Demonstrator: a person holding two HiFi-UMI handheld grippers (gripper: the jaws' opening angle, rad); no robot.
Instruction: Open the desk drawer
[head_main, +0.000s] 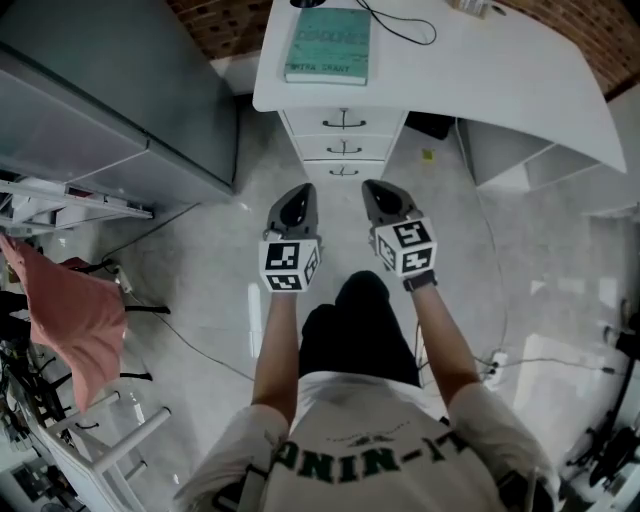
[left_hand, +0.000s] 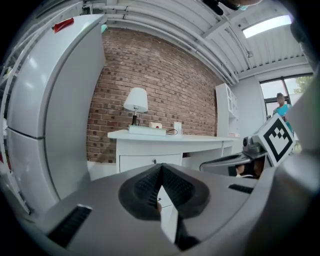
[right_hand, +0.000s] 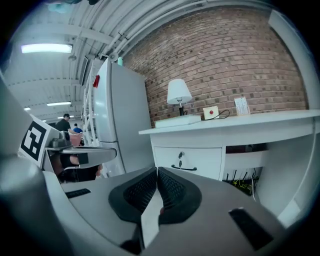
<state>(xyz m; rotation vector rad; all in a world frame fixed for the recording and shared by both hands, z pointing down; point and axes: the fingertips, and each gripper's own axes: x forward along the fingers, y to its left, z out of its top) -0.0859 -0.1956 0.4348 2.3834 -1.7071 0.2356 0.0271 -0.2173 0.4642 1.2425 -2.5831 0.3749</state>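
Room: a brick wall (left_hand: 165, 85) is seen behind a white desk (head_main: 480, 80), with a grey fridge (head_main: 110, 90) just to its left. Floor (head_main: 200, 290): pale, glossy, stone-patterned; thin cables are trailed across it. A pink cloth (head_main: 70, 310) is hung on a rack at the far left.

Desk top: a teal book (head_main: 328, 45) is laid flat near the left end and a black cord (head_main: 400, 25) is looped beside it. A white lamp (right_hand: 178, 92) is stood at the back by the wall.

A stack of three drawers is set under the desk's left end. The top drawer (head_main: 344, 121) is found shut, its front flush, its dark handle untouched.

Left gripper (head_main: 303, 190): jaws pressed together, nothing between. Right gripper (head_main: 372, 186): the same, closed and empty. Both are held side by side over the floor, pointed at the drawers, well short of them.
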